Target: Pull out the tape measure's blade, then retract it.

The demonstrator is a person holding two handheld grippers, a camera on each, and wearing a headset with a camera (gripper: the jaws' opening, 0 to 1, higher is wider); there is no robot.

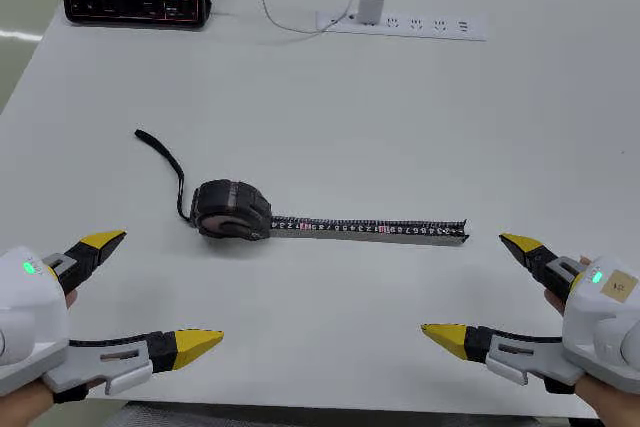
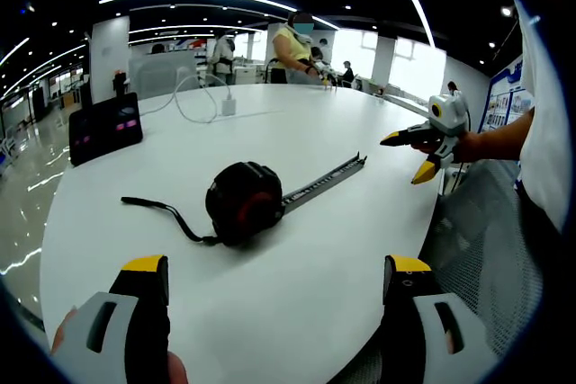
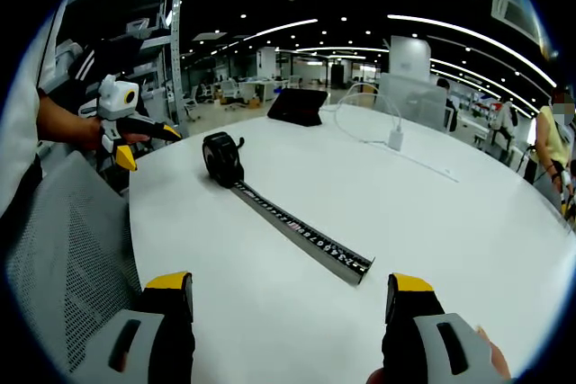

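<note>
Meanwhile the tape measure (image 1: 232,210) lay with its blade (image 1: 370,229) drawn out, both the left gripper (image 1: 160,287) and right gripper (image 1: 482,287) spread, empty, apart from it.

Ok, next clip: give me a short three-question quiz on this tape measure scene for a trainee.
1. True or false: the tape measure has its blade pulled out and lying flat on the table.
2. Pick one. The left gripper is: A) open, holding nothing; B) shut on the blade; C) shut on the tape measure.
3. Fill in: the blade's free end lies nearer the ____ gripper.

Key: 1 true. 2 A. 3 right; the right gripper is also open and apart from the blade.
</note>
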